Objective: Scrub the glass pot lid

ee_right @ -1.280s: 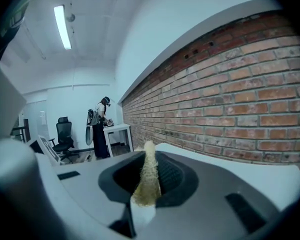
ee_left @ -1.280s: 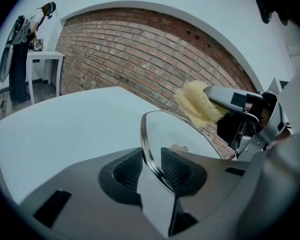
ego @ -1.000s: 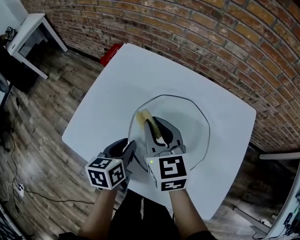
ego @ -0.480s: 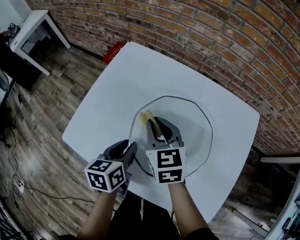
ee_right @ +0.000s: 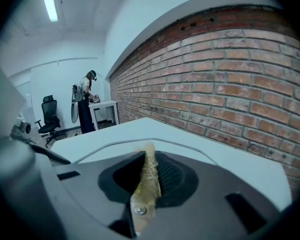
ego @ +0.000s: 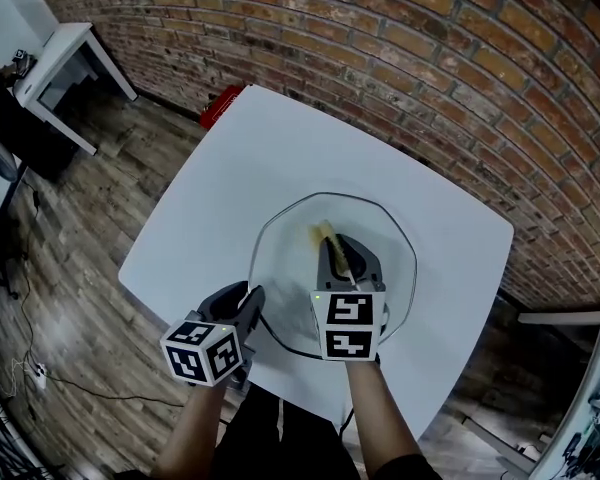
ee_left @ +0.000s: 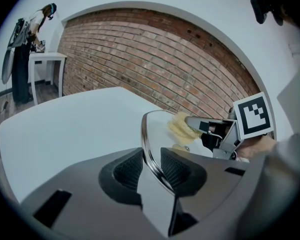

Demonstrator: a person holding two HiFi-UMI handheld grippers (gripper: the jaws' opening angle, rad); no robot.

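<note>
A white table (ego: 250, 158) spreads beneath the glass pot lid (ego: 285, 243), which lies flat on it near the person's edge. The left gripper (ego: 252, 304) sits at the lid's near-left edge, its jaws clamped on the metal rim. The right gripper (ego: 334, 246) reaches over the lid's middle, jaws closed tight on a yellow scrub brush (ego: 323, 232), whose bristled tip meets the glass just beyond the lid's centre.

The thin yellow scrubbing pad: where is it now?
In the head view, the thin yellow scrubbing pad sits near the centre, pinched by the right gripper over the round glass pot lid on the white table.
</note>
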